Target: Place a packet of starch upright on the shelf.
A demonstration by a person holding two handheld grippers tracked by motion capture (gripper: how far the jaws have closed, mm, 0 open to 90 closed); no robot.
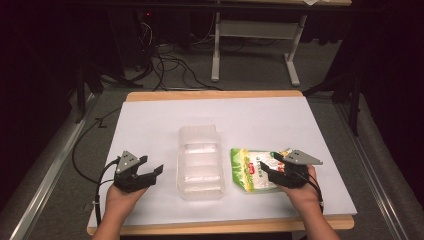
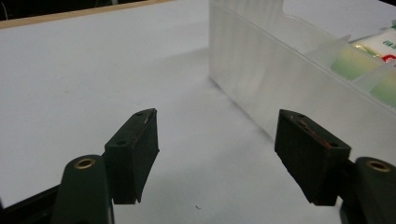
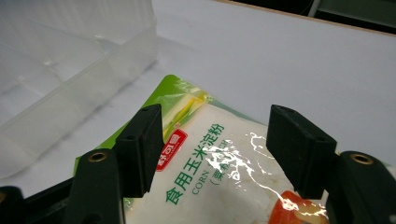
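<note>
Work in hand: the right tongs hang just over the flat green-and-white plastic pouch of corn starch, apparently to pick it up; the clear ribbed plastic bin with dividers just beside it looks like the likely destination.
Pouch position: it lies flat on the white surface, just right of the bin and close to the near edge, its green end toward the bin.
Right tongs: wide open, holding nothing; in the right gripper view the jaws straddle the printed face of the pouch, one over the green border, the other over the glossy white middle.
Left tongs: also wide open and empty, resting low on the surface left of the bin; in the left gripper view the bin wall stands just ahead of the right-hand jaw.
Risk, slipping: the film is glossy and the pouch lies flat, so closing jaws may skate over it or pinch only a fold of film, which could pull free on the lift.
Risk, sagging: gripped at one end, loose powder may shift and the pouch droop, catching on the bin rim.
Risk, bin shoved: the light bin could slide if the pouch or the left tongs knock its wall.
Risk, tearing: a hard pinch on thin film could split it.
</note>
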